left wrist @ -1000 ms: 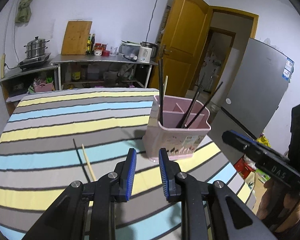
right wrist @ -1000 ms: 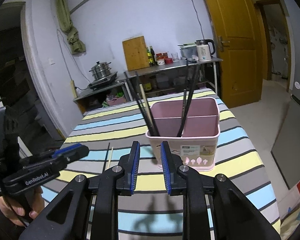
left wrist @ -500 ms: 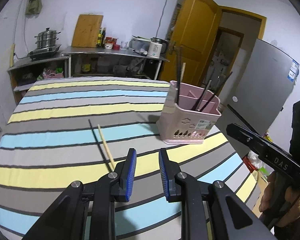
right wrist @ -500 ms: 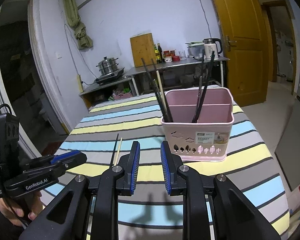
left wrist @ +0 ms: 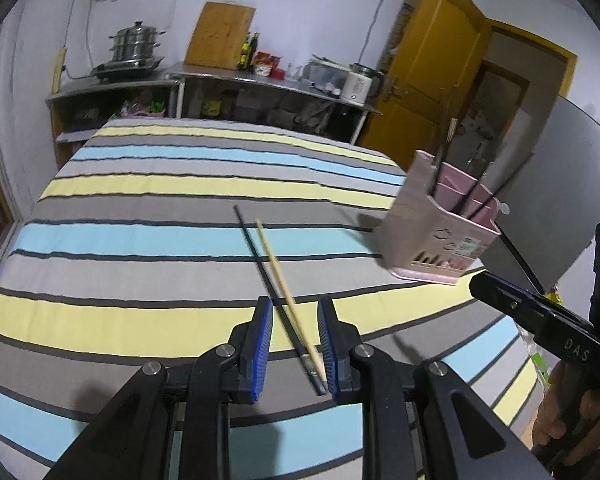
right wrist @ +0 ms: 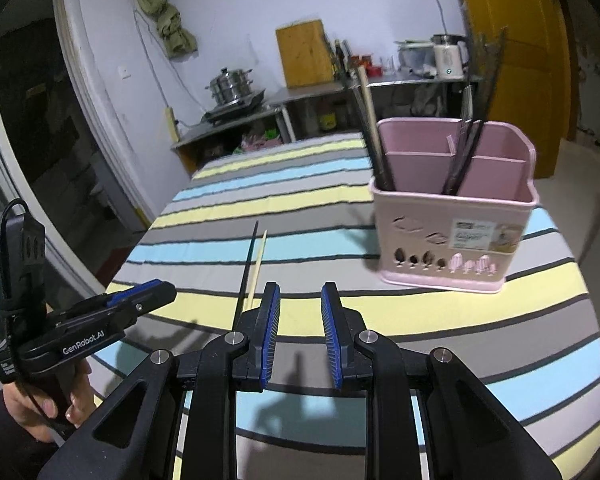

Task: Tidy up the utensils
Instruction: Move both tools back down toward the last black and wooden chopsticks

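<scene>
Jaws apart, chopsticks [left wrist: 284, 292] between, holder [left wrist: 440, 232] nearby

Black hand-held tools with blue finger pads

The left tool [left wrist: 294, 312] has a matt black frame with triangular cut-outs, silver round screw heads at its joints, and two fingers [left wrist: 262, 344] faced with ribbed blue pads. The right tool [right wrist: 300, 296] is built alike; seen from the left wrist, its black side bears pale letters "DAS". From the right wrist, the left tool's side reads "GenRobot.AI", with a black box and a thin black cable above its grip. The left hand [right wrist: 40, 404] shows bare skin below a dark sleeve.
</scene>
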A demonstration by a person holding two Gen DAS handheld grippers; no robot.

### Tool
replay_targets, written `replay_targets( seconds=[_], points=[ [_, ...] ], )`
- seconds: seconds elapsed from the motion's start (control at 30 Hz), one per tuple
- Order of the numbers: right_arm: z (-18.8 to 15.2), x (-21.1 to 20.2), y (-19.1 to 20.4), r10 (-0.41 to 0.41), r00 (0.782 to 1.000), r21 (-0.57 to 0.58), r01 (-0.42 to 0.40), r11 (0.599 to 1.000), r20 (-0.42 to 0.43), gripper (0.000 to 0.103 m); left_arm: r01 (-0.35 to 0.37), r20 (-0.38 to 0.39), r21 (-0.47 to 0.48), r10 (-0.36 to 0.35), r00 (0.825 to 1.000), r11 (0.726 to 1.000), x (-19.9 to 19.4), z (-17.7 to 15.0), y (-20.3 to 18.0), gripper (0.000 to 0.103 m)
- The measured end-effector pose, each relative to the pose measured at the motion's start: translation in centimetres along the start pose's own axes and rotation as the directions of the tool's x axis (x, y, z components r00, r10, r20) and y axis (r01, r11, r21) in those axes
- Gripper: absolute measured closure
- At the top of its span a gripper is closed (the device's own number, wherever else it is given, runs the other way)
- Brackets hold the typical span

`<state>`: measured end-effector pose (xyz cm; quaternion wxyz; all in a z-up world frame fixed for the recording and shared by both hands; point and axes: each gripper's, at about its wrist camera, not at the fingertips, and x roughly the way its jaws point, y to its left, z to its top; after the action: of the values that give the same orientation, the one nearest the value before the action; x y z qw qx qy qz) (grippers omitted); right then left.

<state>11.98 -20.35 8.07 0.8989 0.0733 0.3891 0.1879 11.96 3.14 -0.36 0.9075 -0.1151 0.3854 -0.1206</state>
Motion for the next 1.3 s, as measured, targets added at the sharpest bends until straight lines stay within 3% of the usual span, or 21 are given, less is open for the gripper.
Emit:
replay_targets(
  seconds=[0.37, 0.67, 0.8, 1.03, 1.3],
  points=[
    [0.9, 7.3, 2.7, 0.042, 0.992, -0.054, -0.049, 0.997, -0.122, 0.081, -0.057, -0.049, -0.072, 0.054, 0.997, 0.996, 3.1, 1.7, 4.5, 0.08],
    [1.2, 14.1, 4.6, 0.057, 0.971, -0.087, -0.079, 0.993, -0.231, 0.081, -0.072, -0.046, -0.119, 0.067, 0.997, 0.99, 3.9, 2.7, 7.2, 0.08],
    [1.3, 16.6, 4.9, 0.056, 0.963, -0.089, -0.082, 0.993, -0.262, 0.086, -0.074, -0.05, -0.129, 0.068, 0.996, 0.989, 4.3, 2.8, 8.0, 0.08],
    [1.6, 18.9, 4.6, 0.032, 0.957, -0.094, -0.062, 0.994, -0.287, 0.093, -0.072, -0.052, -0.14, 0.065, 0.996, 0.987, 5.0, 3.1, 8.6, 0.08],
    [1.3, 18.2, 4.4, 0.014, 0.961, -0.118, -0.048, 0.992, -0.276, 0.097, -0.039, -0.084, -0.122, 0.029, 0.996, 0.992, 7.4, 4.2, 7.3, 0.08]
  ],
)
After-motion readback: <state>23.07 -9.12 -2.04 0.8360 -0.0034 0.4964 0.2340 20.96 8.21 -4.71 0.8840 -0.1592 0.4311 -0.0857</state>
